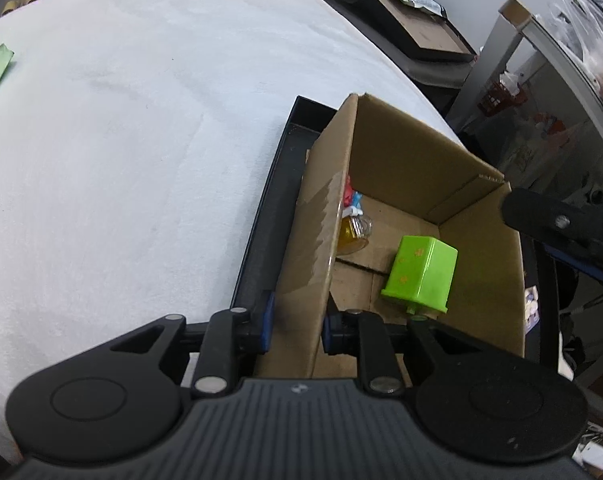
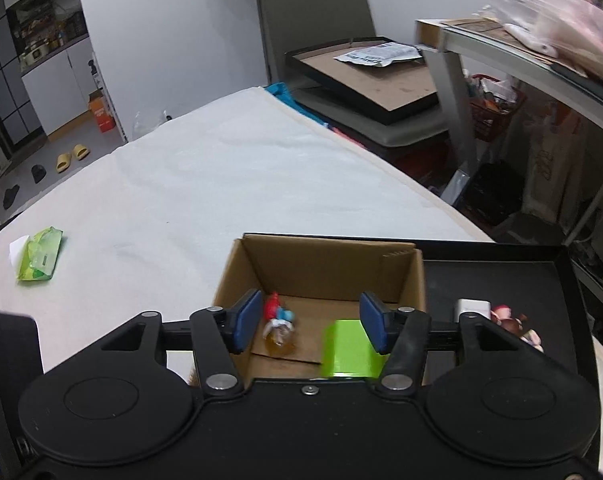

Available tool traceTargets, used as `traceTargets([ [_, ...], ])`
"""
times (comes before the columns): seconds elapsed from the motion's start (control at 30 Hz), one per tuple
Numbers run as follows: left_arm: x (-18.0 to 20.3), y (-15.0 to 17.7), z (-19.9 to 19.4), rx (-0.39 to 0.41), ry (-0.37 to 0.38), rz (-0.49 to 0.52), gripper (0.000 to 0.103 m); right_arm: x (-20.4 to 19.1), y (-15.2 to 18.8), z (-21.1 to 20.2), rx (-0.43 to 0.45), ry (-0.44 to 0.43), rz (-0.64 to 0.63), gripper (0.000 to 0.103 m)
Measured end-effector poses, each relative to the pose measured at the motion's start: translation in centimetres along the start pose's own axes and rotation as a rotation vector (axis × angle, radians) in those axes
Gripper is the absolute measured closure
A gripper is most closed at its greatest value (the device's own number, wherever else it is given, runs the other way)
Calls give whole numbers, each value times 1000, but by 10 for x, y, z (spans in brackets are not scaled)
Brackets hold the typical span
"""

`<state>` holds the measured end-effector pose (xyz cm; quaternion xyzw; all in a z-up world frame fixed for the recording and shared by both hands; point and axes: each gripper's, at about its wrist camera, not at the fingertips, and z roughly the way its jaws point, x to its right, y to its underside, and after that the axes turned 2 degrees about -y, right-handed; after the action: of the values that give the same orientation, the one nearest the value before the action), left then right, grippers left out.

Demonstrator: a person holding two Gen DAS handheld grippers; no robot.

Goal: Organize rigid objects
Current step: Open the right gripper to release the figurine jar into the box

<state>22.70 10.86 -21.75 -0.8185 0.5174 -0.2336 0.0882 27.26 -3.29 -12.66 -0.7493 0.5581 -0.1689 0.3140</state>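
A brown cardboard box stands in a black tray on the white-covered table. My left gripper is shut on the box's left wall. Inside lie a green plastic box on its side and a small bottle of yellow liquid with a red and blue figure top. My right gripper is open and empty, held above the cardboard box, over the green box and the bottle. Part of the right gripper shows at the right edge of the left wrist view.
A white block and a small doll figure lie in the tray right of the box. A green wipes packet lies at the table's left. A chair with a framed board and a shelf stand beyond the table edge.
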Motion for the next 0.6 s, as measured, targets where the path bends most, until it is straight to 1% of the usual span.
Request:
traceTargets([
  [0.07, 2, 1, -1, 0, -8, 12, 82, 8, 3, -4, 3, 6, 25, 48],
  [0.2, 4, 1, -3, 11, -30, 34, 82, 24, 12, -11, 10, 24, 56, 42],
  [0.37, 9, 3, -8, 25, -53, 97, 79, 44, 22, -16, 17, 33, 83, 38],
  [0.47, 9, 5, -10, 25, -72, 113, 75, 58, 26, -20, 32, 39, 105, 30],
  [0.53, 11, 4, -11, 28, -92, 130, 74, 68, 30, -22, 57, 42, 124, 21],
  [0.6, 13, 4, -12, 36, -111, 147, 70, 78, 37, -23, 75, 48, 160, 19],
])
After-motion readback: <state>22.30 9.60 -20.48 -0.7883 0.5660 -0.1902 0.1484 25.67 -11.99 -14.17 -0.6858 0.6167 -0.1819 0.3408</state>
